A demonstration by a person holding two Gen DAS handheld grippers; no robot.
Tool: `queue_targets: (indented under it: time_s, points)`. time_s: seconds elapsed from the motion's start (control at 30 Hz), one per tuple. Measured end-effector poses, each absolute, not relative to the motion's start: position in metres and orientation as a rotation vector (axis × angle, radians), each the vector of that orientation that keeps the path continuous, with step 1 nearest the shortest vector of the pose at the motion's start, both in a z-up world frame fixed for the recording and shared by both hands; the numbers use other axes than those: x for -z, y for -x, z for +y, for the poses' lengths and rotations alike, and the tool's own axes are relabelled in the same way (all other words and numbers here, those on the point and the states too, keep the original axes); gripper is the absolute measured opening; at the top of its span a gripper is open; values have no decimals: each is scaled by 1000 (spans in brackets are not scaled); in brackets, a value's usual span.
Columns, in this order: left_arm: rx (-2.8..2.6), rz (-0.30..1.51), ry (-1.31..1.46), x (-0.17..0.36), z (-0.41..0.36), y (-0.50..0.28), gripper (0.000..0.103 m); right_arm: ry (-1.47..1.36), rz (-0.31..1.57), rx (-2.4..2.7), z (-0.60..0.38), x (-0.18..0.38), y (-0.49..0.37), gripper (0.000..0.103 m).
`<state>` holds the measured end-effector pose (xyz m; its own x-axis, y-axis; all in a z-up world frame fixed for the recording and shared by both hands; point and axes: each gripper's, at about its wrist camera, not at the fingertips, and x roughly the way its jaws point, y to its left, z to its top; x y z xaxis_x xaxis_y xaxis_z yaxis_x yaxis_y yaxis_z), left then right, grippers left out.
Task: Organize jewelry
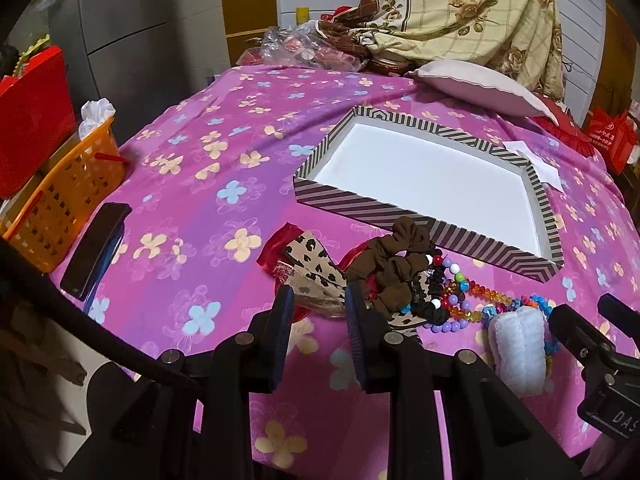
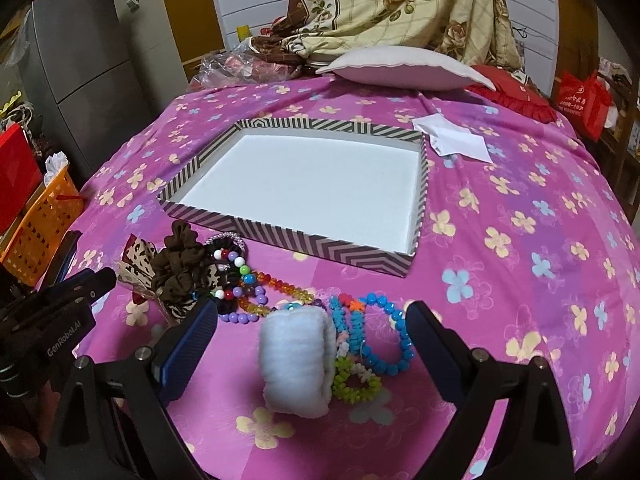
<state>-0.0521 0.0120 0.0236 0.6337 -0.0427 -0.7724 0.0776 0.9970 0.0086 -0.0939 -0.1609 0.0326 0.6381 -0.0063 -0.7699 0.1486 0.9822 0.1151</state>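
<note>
A striped box lid [image 1: 424,226] [image 2: 308,242] with a white inside lies open and empty on the pink flowered cloth. In front of it lies a heap: a brown scrunchie [image 1: 400,260] [image 2: 180,258], leopard-print bows [image 1: 316,264], bead bracelets [image 1: 476,296] [image 2: 248,292], a blue bead bracelet [image 2: 390,334], a green one [image 2: 354,384] and a white fluffy scrunchie [image 1: 518,348] [image 2: 296,360]. My left gripper [image 1: 318,316] is open, its jaws astride the leopard bow's near edge. My right gripper [image 2: 310,324] is open wide, with the white scrunchie and bracelets between its jaws.
An orange basket [image 1: 60,204] [image 2: 40,224] and a dark phone [image 1: 96,248] sit at the left edge. A pillow [image 2: 404,68], folded blanket [image 2: 400,4] and white paper [image 2: 456,140] lie behind the lid. Red bags [image 2: 580,100] stand at the right.
</note>
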Motion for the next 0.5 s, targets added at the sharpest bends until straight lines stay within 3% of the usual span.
queue_targets:
  time_s: [0.5]
  points:
    - [70, 892, -35, -20, 16, 56, 47, -173, 892, 103, -157, -29, 95, 97]
